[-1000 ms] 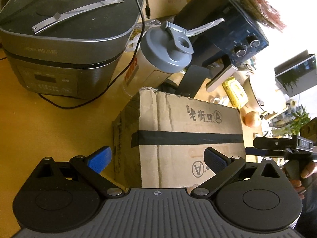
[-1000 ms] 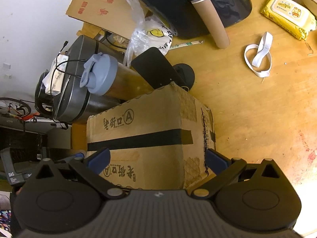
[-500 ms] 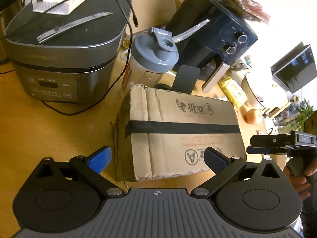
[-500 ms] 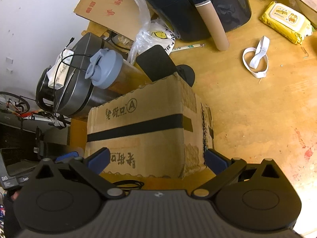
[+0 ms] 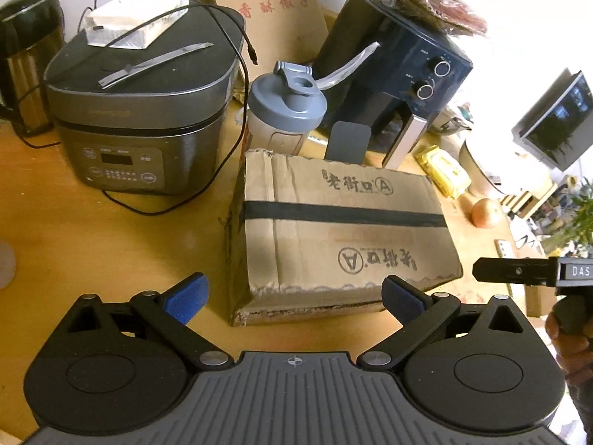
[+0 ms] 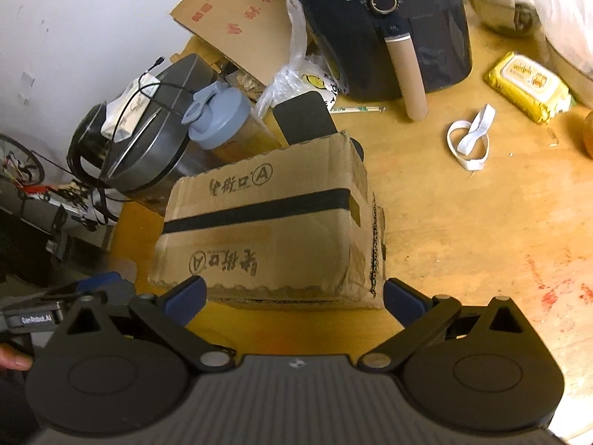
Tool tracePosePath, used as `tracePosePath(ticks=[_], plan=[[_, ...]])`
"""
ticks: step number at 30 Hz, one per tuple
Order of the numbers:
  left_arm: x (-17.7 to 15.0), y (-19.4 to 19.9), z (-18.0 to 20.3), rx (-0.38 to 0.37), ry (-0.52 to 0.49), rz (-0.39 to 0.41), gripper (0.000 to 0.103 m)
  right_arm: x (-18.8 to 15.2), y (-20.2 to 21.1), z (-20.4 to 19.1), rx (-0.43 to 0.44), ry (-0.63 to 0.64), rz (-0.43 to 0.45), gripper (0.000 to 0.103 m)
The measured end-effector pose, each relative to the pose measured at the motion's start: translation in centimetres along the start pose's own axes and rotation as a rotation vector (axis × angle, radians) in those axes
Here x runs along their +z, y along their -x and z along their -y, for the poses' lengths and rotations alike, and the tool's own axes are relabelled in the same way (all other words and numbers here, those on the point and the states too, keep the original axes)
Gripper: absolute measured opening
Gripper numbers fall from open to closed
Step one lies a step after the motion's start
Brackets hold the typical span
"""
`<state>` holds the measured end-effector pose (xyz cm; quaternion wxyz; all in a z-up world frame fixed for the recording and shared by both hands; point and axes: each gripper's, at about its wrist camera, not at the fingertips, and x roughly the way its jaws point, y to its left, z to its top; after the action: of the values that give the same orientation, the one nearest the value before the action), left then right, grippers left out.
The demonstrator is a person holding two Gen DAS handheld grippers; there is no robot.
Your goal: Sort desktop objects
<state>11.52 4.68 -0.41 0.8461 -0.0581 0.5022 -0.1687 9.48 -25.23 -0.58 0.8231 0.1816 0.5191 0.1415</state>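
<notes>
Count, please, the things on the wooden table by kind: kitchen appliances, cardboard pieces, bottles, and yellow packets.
Kitchen appliances: 3, the grey rice cooker, the dark blue air fryer, the dark steel kettle.
Cardboard pieces: 2, the taped brown carton, the flat brown sheet.
Bottles: 1, the grey-lidded shaker.
Yellow packets: 1, the wipes pack.
Total: 7.

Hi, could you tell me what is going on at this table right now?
A person is sorting a cluttered desk with a handheld gripper in each hand. The left gripper and right gripper both face the taped cardboard box from the near side, jaws open and holding nothing. The box sits on the wooden table, in front of the shaker bottle.
</notes>
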Motion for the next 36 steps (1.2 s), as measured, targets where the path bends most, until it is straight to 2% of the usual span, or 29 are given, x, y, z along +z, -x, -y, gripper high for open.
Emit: tracePosePath(ticks=[6,17,29,36], plan=[[-1.6,1.1,1.4,0.085,-0.025,0.017,0.103,-2.0,1.0,-1.1,-0.055,0.060,0.015,0.103],[-4.8,2.0,4.1,0.200,-0.059,-0.010,0.103,-5.7,2.9,-3.0,-0.172,0.171,0.038,0.103],[-7.9,3.0,6.4,0.264,-0.049,-0.018,0.103,-9.2,3.4,-3.7,-0.326,0.237,0.027,0.103],[-8.7,3.2,7.1,0.261,-0.038,-0.025,0.103,-9.9,3.8,-4.1,-0.358,0.256,0.045,0.103]])
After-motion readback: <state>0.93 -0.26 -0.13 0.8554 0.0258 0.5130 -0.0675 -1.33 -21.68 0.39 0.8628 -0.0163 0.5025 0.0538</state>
